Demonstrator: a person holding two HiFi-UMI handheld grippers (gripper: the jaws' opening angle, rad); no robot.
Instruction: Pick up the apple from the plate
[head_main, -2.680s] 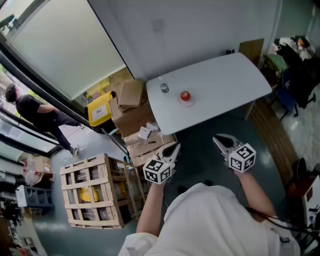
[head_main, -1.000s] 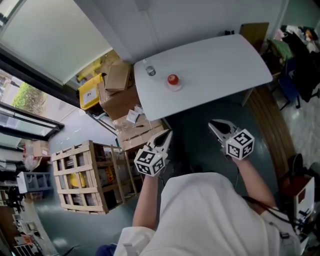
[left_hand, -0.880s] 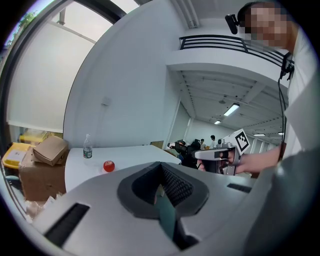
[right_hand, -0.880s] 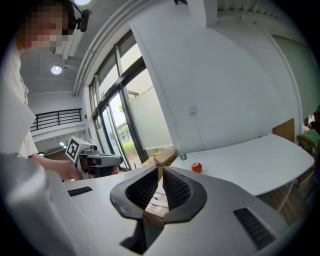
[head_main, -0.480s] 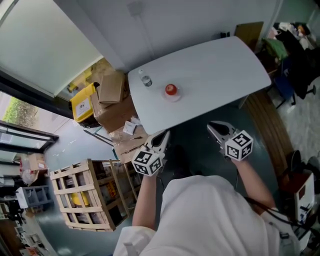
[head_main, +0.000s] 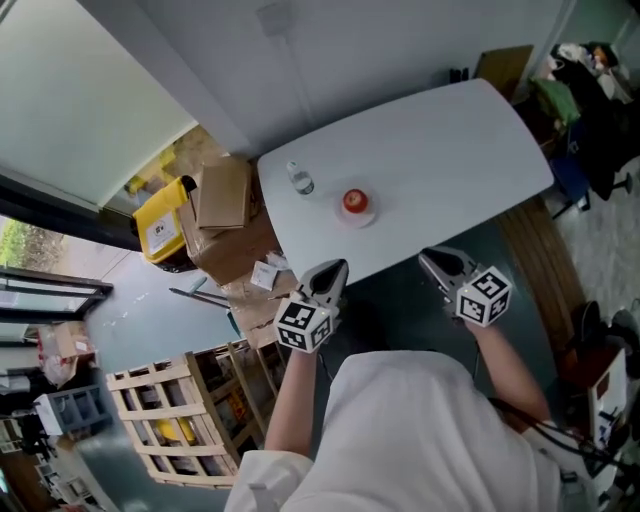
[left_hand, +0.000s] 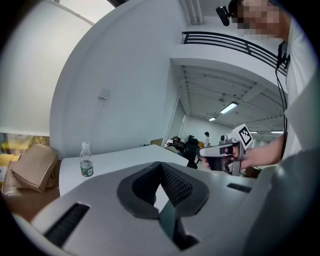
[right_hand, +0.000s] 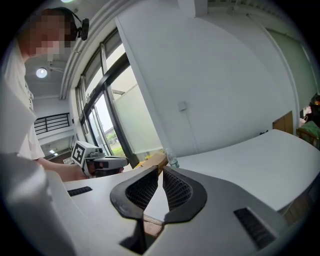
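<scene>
Now the left gripper (head_main: 336, 268) and right gripper (head_main: 430, 257), both pressed together and empty, have drawn closer to the table (head_main: 450, 150), where the apple (head_main: 354, 200) sits on its plate (head_main: 362, 217), not yet within reach.

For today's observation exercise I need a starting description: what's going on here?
A person holds a left gripper and a right gripper at the near edge of a white table. Both have their fingers together, with nothing between them. On the table a red apple sits on a small plate, with a water bottle standing apart beside it. Neither gripper touches the apple, which is not yet picked up.
</scene>
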